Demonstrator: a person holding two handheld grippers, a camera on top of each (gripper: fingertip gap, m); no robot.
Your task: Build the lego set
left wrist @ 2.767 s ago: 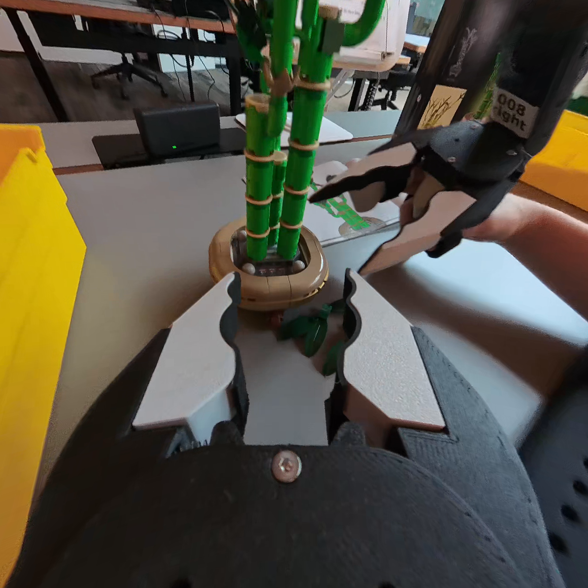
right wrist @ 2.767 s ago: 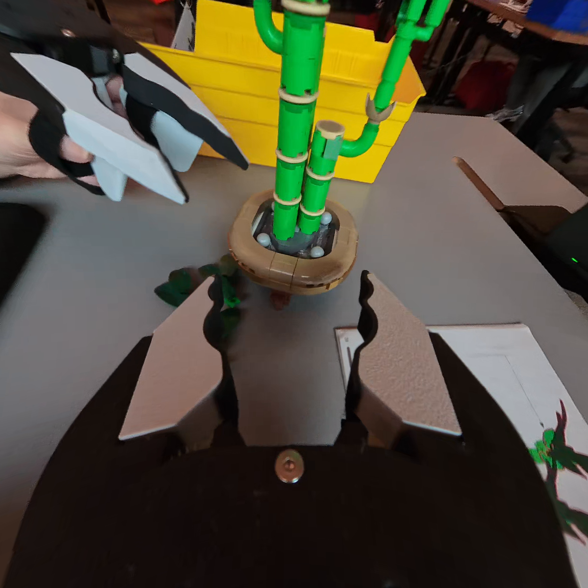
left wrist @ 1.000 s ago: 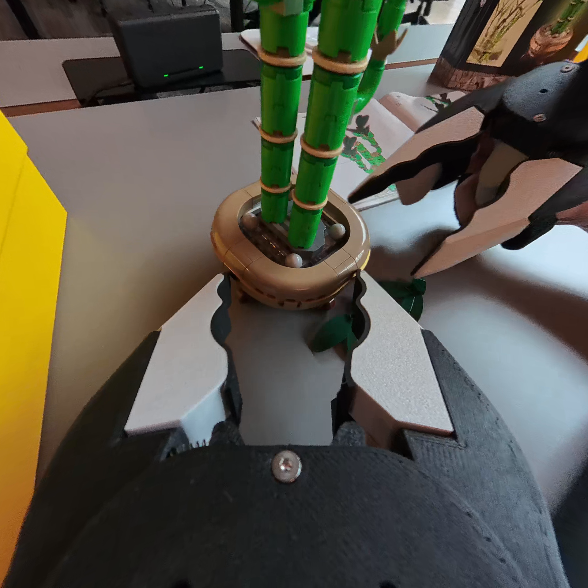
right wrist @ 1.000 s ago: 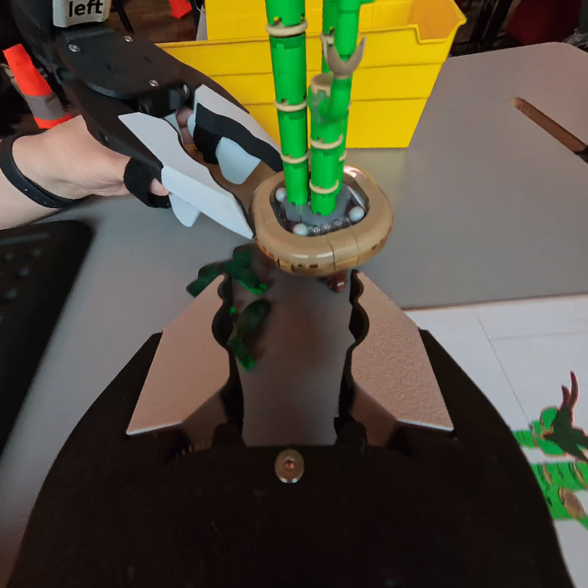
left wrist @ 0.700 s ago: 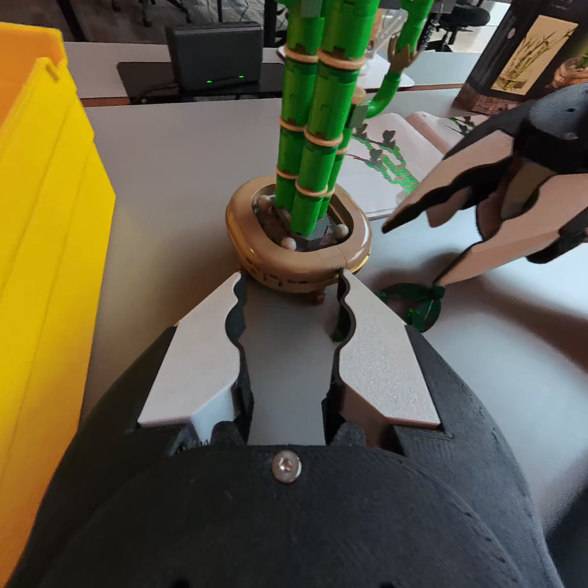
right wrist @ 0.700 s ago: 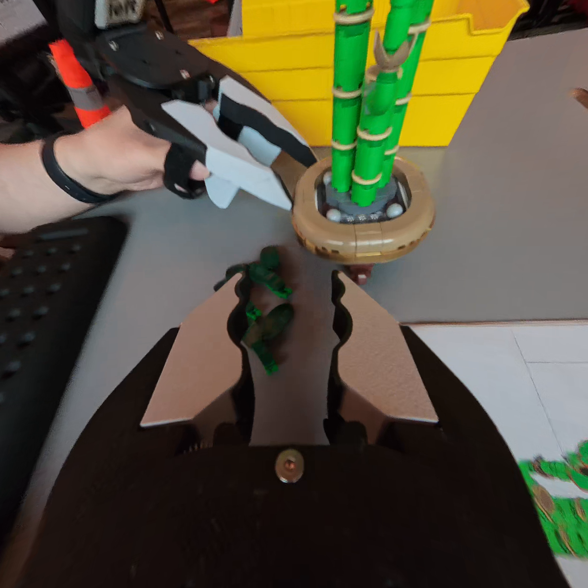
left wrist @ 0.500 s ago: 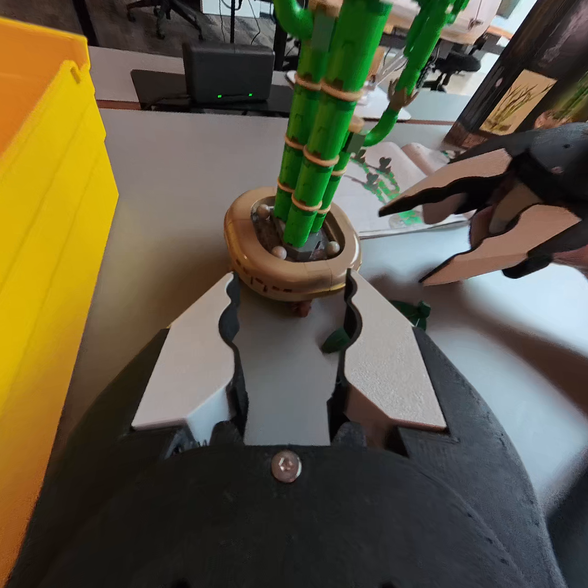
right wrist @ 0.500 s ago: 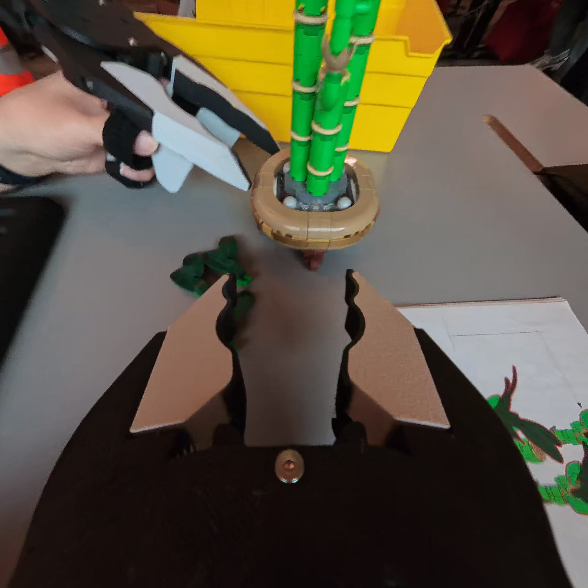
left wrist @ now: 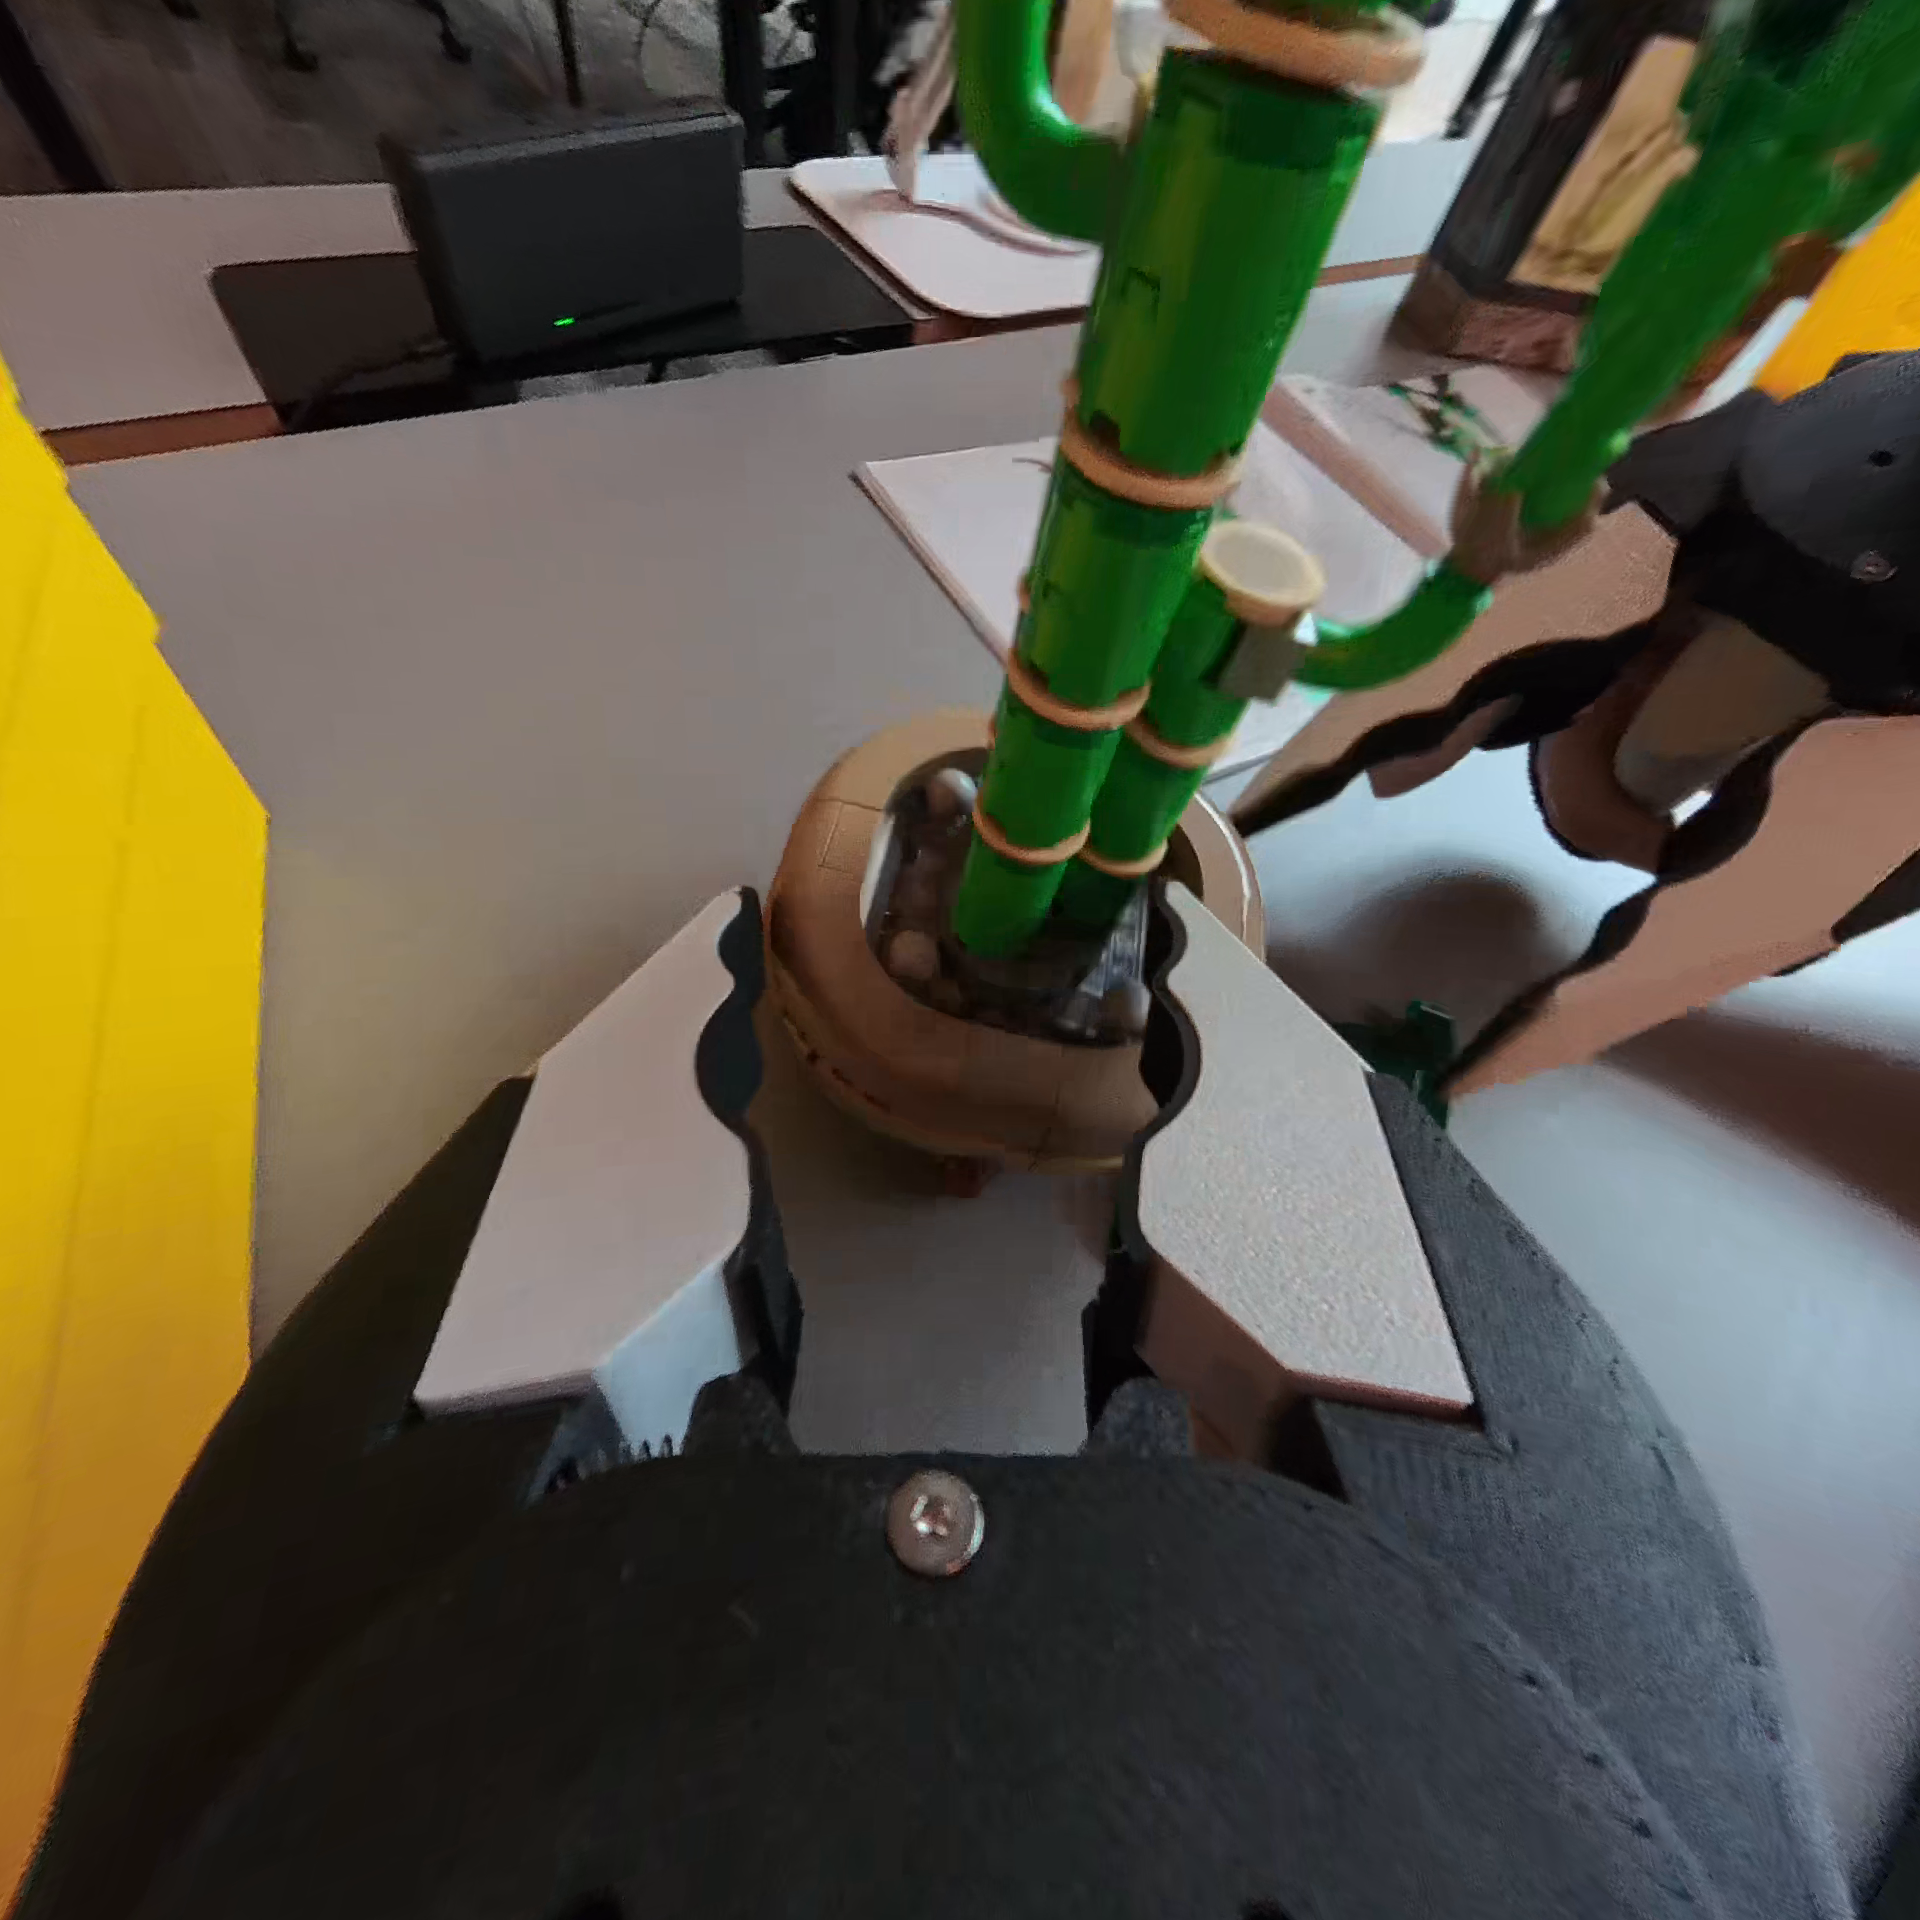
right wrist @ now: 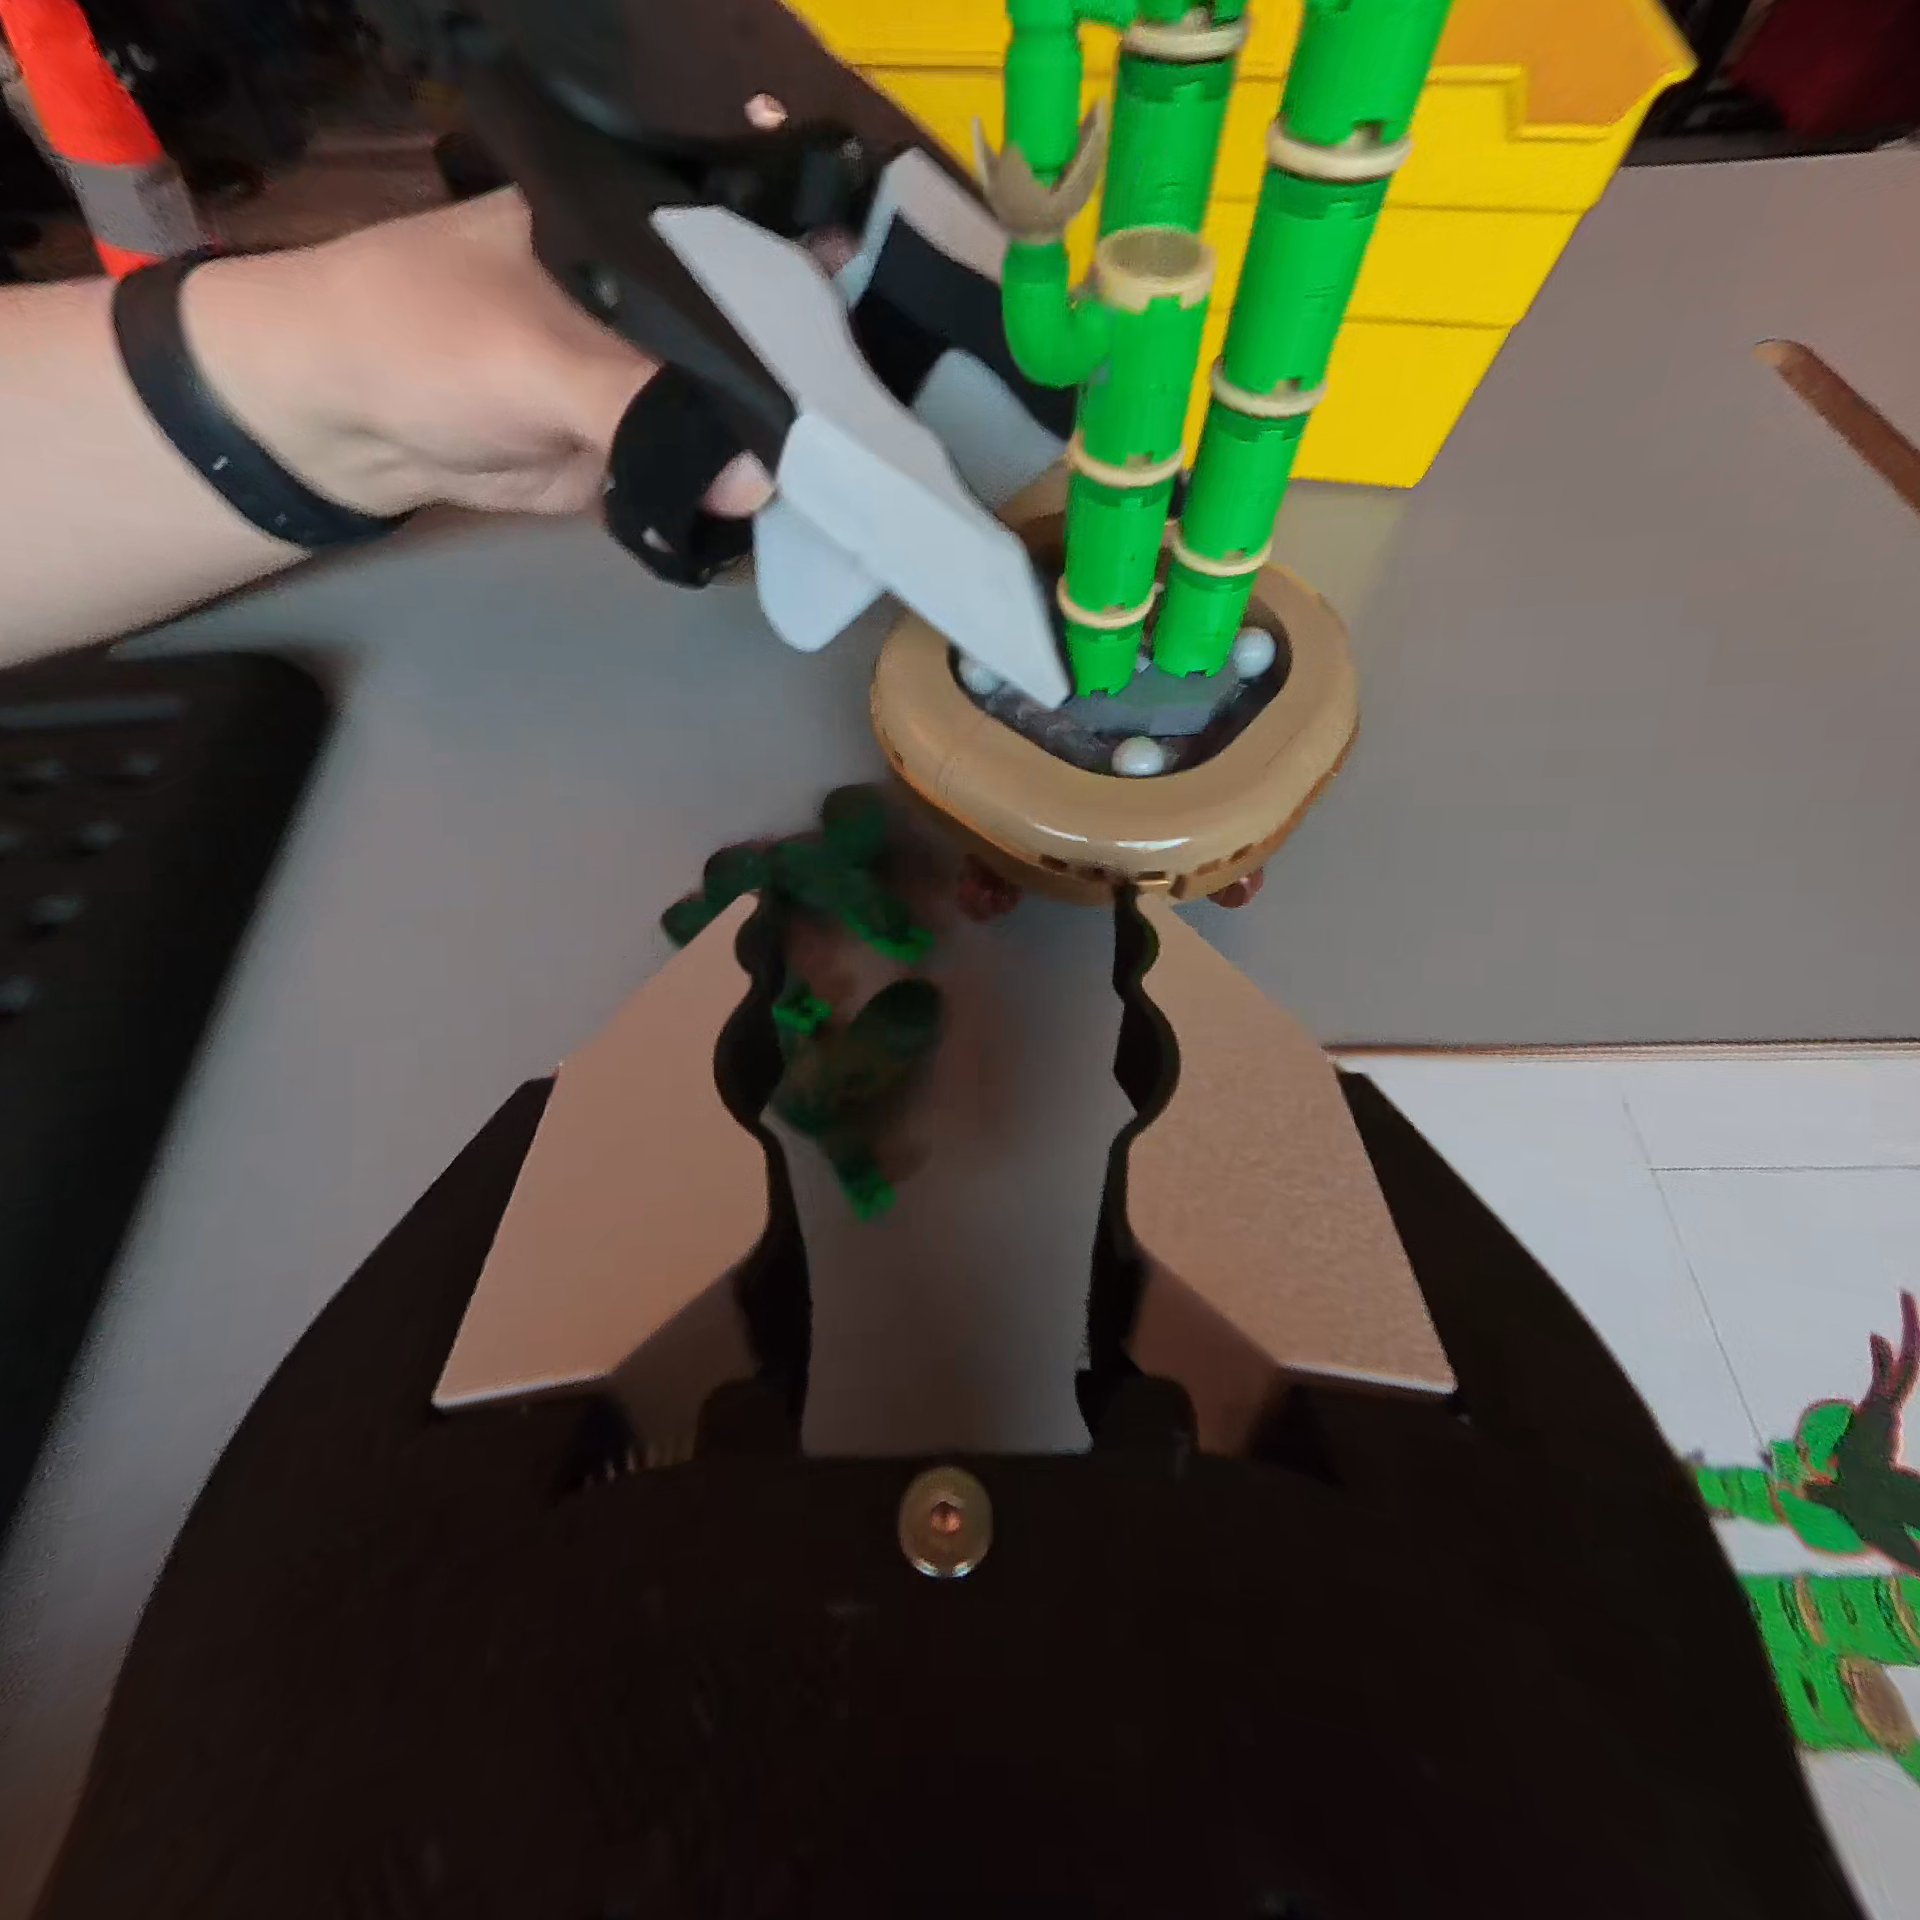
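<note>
A tan lego pot [left wrist: 935,1070] holds green bamboo stalks [left wrist: 1122,582] with tan rings. It stands on the grey table and looks tilted. My left gripper [left wrist: 951,904] is open, and its fingertips straddle the near side of the pot. In the right wrist view one left finger [right wrist: 914,540] reaches inside the pot [right wrist: 1091,810] beside the stalks [right wrist: 1247,416]. My right gripper [right wrist: 935,914] is open and empty, just in front of the pot. Loose dark green leaf pieces [right wrist: 852,1039] lie between its fingers. It also shows in the left wrist view [left wrist: 1351,956], beside the leaves [left wrist: 1403,1039].
A yellow bin [left wrist: 104,831] stands close on the left, also seen behind the pot [right wrist: 1455,208]. An open instruction booklet [right wrist: 1662,1247] lies by the right gripper. A black mat [right wrist: 104,935], a black device [left wrist: 571,229] and the dark set box [left wrist: 1558,208] border the table. The black device [left wrist: 571,229] lies around 30 cm away from my left fingertips.
My left gripper has moved forward until its fingertips straddle the pot, and the stalks now lean. My right gripper has come closer to the pot, with the leaf pieces now between its fingers.
</note>
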